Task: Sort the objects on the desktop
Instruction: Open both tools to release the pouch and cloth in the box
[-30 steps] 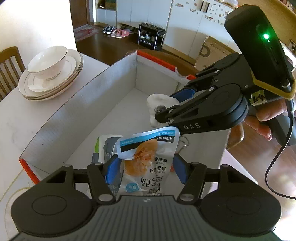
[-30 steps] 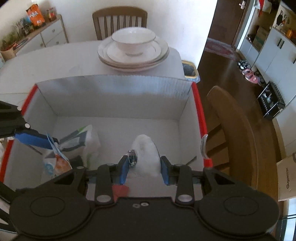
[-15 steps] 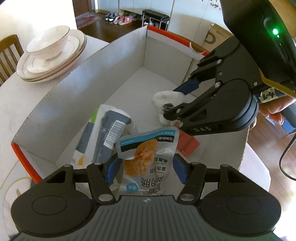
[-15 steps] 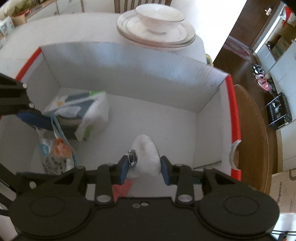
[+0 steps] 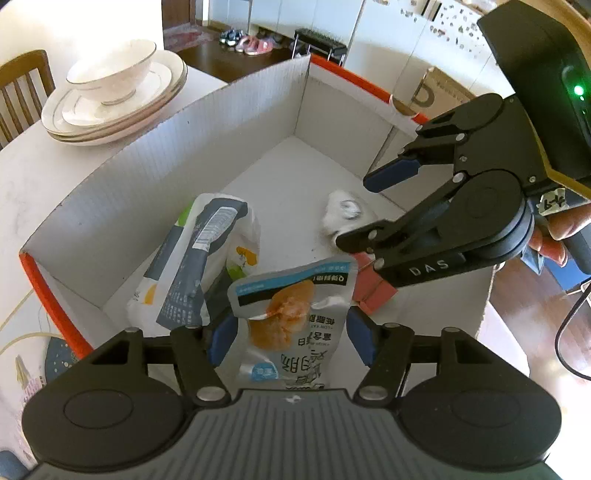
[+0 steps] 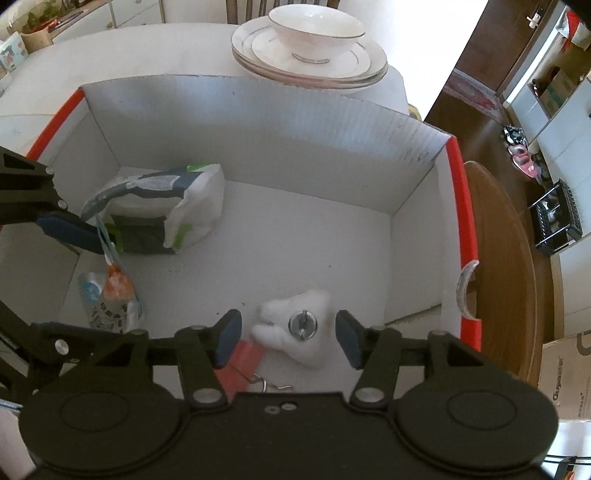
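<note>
Nearest in the left wrist view: left gripper (image 5: 290, 338), blue pads closed against the two side edges of a snack pouch (image 5: 291, 314), holding it upright over the near end of a white box (image 5: 155, 173) with red-edged flaps. Same pouch seen edge-on in the right wrist view, hanging from the left pad at (image 6: 110, 280).

Right gripper (image 6: 288, 338) spread wide, nothing between its pads, poised over the near right part of the box floor. Directly between those open pads and below them: a white fluffy toy (image 6: 295, 328) with a round metal fitting on top, lying loose on the box floor; also visible at (image 5: 343, 216), just beyond the right gripper's lower finger.

Just beside the toy, towards the near wall: a red binder clip (image 6: 240, 363), wire handles pointing to the near side, touching or nearly touching the toy; cannot tell which.

Farther in, at the left side of the box: a tissue pack (image 6: 162, 210) in white, grey and green wrap, lying on its side, well apart from the toy.

Beyond the far wall, on the white surface (image 6: 110, 51): a stack of plates (image 6: 310, 62) carrying a white bowl (image 6: 317, 29).
</note>
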A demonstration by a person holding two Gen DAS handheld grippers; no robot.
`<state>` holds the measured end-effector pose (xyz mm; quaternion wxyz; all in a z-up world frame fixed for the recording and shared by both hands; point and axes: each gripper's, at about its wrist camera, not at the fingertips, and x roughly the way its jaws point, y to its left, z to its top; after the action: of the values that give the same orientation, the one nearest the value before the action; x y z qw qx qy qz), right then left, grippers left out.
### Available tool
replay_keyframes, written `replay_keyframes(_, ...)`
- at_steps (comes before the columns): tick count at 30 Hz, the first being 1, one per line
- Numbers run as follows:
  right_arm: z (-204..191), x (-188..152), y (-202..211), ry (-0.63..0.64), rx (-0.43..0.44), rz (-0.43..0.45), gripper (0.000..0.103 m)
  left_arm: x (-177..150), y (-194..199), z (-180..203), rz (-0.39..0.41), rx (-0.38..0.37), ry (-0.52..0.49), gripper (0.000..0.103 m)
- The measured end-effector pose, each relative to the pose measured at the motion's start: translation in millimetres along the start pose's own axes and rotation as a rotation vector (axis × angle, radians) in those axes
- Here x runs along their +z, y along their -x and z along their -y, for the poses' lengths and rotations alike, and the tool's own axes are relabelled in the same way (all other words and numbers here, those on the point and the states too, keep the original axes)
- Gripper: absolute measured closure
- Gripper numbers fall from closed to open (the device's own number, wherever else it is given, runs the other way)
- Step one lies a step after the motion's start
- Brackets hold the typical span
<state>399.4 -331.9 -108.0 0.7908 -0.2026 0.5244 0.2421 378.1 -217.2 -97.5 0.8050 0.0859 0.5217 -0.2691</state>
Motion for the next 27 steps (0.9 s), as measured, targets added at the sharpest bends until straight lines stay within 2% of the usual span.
replay_keyframes(6, 0.3, -4.1, 22.4, 0.019, 0.001, 0.055, 0.030, -5.0, 16.6, 0.2, 0.063, -0.033, 0.032, 0.034)
replay_keyframes(14, 7.4, -12.4, 57.4, -0.012, 0.045, 0.134, 0.025, -14.0, 45.3, -1.6, 0.139, -0.065, 0.064, 0.033)
replay_keyframes(27, -9.2, -23.2, 109.0, -0.036, 0.095, 0.259, 0.020, -37.1, 106.3, 16.5, 0.311, -0.022, 0.072, 0.033)
